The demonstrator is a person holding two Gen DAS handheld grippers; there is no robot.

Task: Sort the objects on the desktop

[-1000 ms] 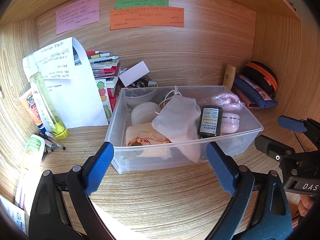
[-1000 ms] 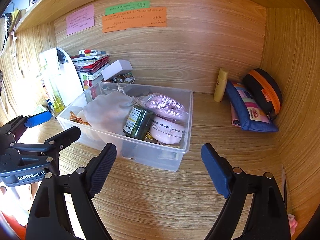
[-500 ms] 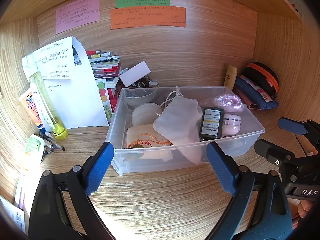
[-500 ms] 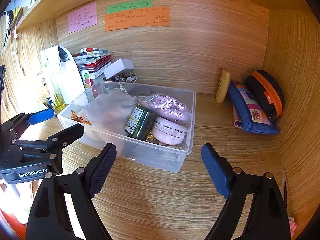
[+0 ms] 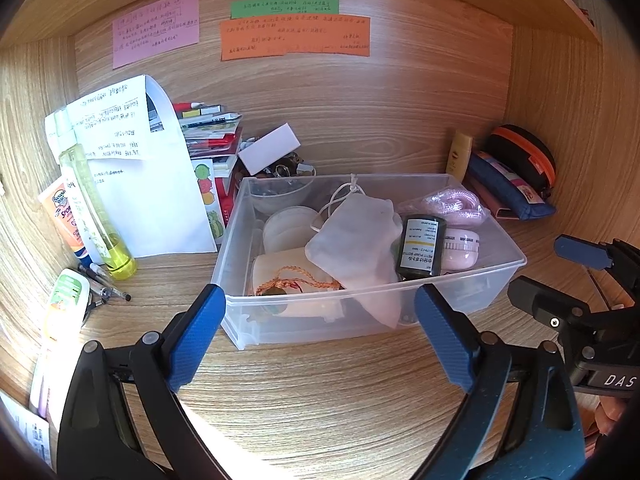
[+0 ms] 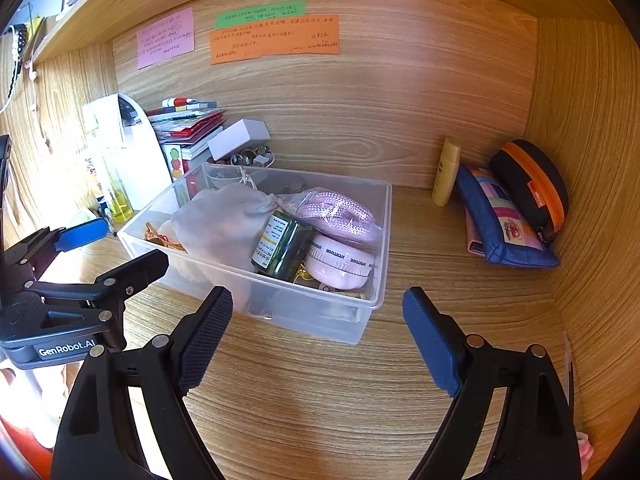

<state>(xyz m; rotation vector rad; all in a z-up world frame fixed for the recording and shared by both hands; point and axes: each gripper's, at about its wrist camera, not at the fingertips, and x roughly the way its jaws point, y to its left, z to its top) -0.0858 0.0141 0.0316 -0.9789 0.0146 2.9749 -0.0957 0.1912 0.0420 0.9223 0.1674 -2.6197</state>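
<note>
A clear plastic bin (image 5: 486, 280) (image 6: 372, 300) stands mid-desk. It holds a white cloth pouch (image 5: 356, 236) (image 6: 224, 220), a dark green bottle (image 5: 420, 246) (image 6: 282, 246), a pink round case (image 5: 460, 244) (image 6: 340, 260), a bagged pink rope (image 5: 452, 204) (image 6: 336, 212) and a braided cord (image 5: 292, 280). My left gripper (image 5: 320, 332) is open and empty in front of the bin; it also shows in the right wrist view (image 6: 116, 246). My right gripper (image 6: 316, 332) is open and empty before the bin's right corner; it also shows in the left wrist view (image 5: 560, 264).
At the left stand a yellow tube (image 5: 96, 208), a sunscreen tube (image 5: 64, 216), a white paper (image 5: 136, 168), pens (image 5: 104, 284) and stacked books (image 5: 212, 136). At the right lie a blue pouch (image 6: 504, 220), a black-orange case (image 6: 532, 184) and a small yellow bottle (image 6: 446, 172).
Both grippers have drawn back slightly from the bin. Nothing has been taken hold of or let go.
</note>
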